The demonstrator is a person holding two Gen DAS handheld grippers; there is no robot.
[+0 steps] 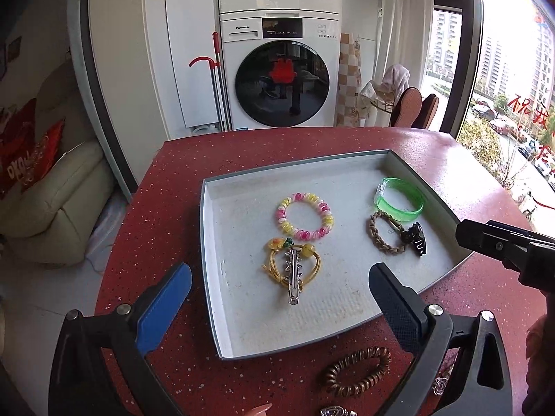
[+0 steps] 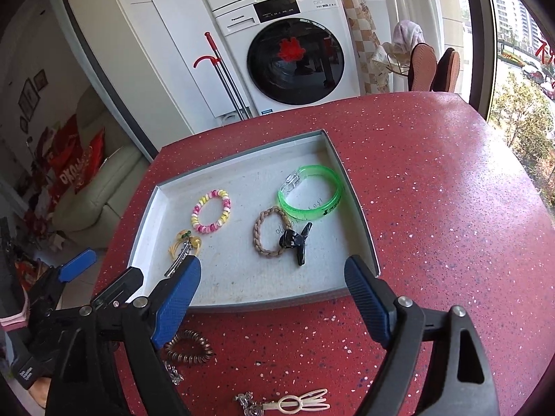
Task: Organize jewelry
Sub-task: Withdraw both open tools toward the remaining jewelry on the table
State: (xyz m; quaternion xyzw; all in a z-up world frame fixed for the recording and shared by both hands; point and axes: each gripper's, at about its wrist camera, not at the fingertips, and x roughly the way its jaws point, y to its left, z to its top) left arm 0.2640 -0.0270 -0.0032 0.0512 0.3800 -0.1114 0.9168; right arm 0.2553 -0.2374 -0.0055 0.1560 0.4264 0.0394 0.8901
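Note:
A shallow grey tray (image 1: 222, 242) (image 2: 242, 274) lies on the red speckled table. It holds a pink-and-yellow coil bracelet (image 1: 305, 216) (image 2: 211, 211), a green bangle (image 1: 399, 199) (image 2: 310, 190), a braided brown band (image 1: 383, 232) (image 2: 269, 232), a black claw clip (image 1: 416, 237) (image 2: 296, 241), and a yellow beaded hair tie (image 1: 277, 263) (image 2: 184, 242) with a silver clip (image 1: 294, 274) (image 2: 178, 260) across it. My left gripper (image 1: 281, 270) (image 2: 107, 267) stands open above the tray's near left part, holding nothing. My right gripper (image 2: 274, 267) is open and empty above the tray's front edge.
On the table in front of the tray lie a brown spiral hair tie (image 1: 357, 371) (image 2: 189, 346), a cream hair clip (image 2: 298, 402) and small silver pieces (image 2: 173, 371). A washing machine (image 1: 281, 79), a red-handled mop (image 1: 216, 79) and a sofa (image 1: 52, 208) stand beyond the table.

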